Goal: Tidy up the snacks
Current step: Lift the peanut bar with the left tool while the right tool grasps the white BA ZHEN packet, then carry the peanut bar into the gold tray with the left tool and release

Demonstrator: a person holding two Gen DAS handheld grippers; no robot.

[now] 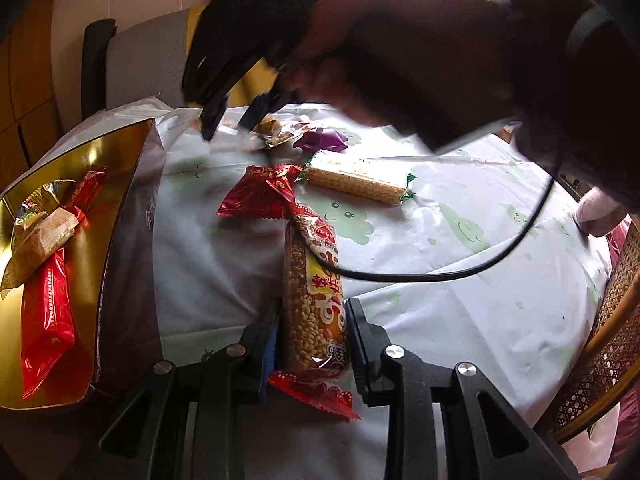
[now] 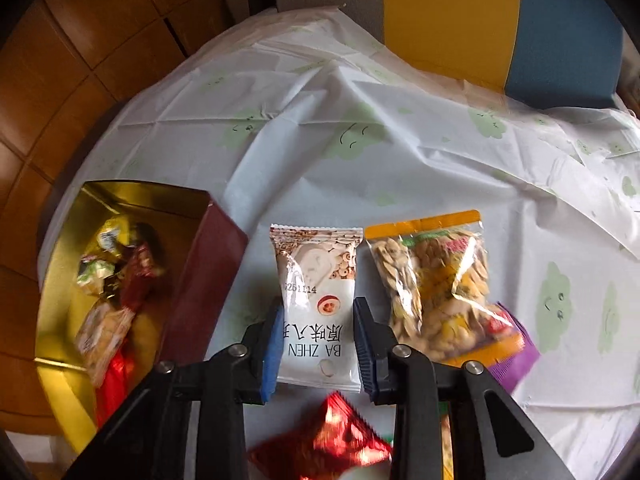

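My left gripper (image 1: 312, 332) is shut on a long puffed-grain bar packet (image 1: 314, 304) with red ends, just above the table. My right gripper (image 2: 316, 336) is shut on a white "BA ZHEN" snack packet (image 2: 316, 300); it also shows blurred at the table's far side in the left wrist view (image 1: 228, 120). A gold-lined box (image 1: 96, 216) with maroon walls stands at the left and holds several packets; it also shows in the right wrist view (image 2: 208, 280). On the table lie a red packet (image 1: 264, 192), a wafer bar (image 1: 356, 184) and a seed packet (image 2: 432, 292).
A purple wrapper (image 2: 516, 360) lies under the seed packet. A red packet (image 2: 320, 444) lies below the right gripper. The round table carries a white cloth (image 1: 460, 240) with green prints. A rattan chair (image 1: 612, 320) stands at the right, a grey chair (image 1: 144, 64) at the back. A black cable (image 1: 440, 276) hangs across.
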